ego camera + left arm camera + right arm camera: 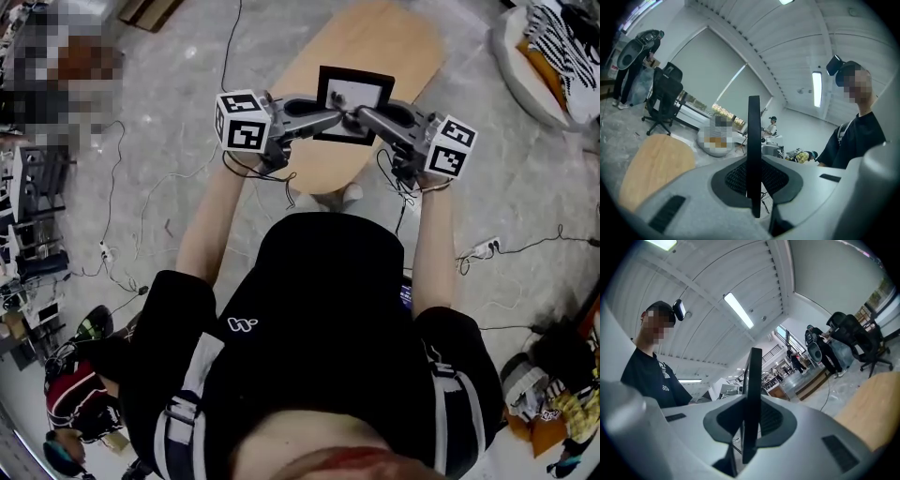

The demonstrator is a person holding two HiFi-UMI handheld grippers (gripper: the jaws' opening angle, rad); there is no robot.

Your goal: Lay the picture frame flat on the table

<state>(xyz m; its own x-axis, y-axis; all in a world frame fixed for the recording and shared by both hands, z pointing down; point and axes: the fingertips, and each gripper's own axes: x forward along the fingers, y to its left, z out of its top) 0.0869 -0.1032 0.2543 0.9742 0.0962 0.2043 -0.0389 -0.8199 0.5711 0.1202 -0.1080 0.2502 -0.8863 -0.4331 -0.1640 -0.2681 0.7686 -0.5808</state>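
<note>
Far left, loose cables [141, 202] trailed over the pale floor. Moving in, the left gripper [336, 114] reached across from the person's left, marker cube outward, and its jaws were clamped on the picture frame [354, 103]. The left gripper view confirmed it: the black frame ran edge-on right down the middle, with a dark pad pressed against each face. An office chair [663, 101] stood back on that view's left.

Centre stage, the frame itself, a black border round a white mat, was held over the near end of the oval wooden table [375, 42], its face turned up toward the head camera. It was not lying flat. Whether its lower edge touched the tabletop could not be told.

On to the right, and the right gripper [362, 114] came in from the opposite side, nose to nose with its partner. Its jaws were likewise pinched on the frame, the thin black edge squeezed between both pads in the right gripper view.

Further right, a power strip [484, 248] lay on the floor, with a striped cushion [562, 37] up in the corner.
</note>
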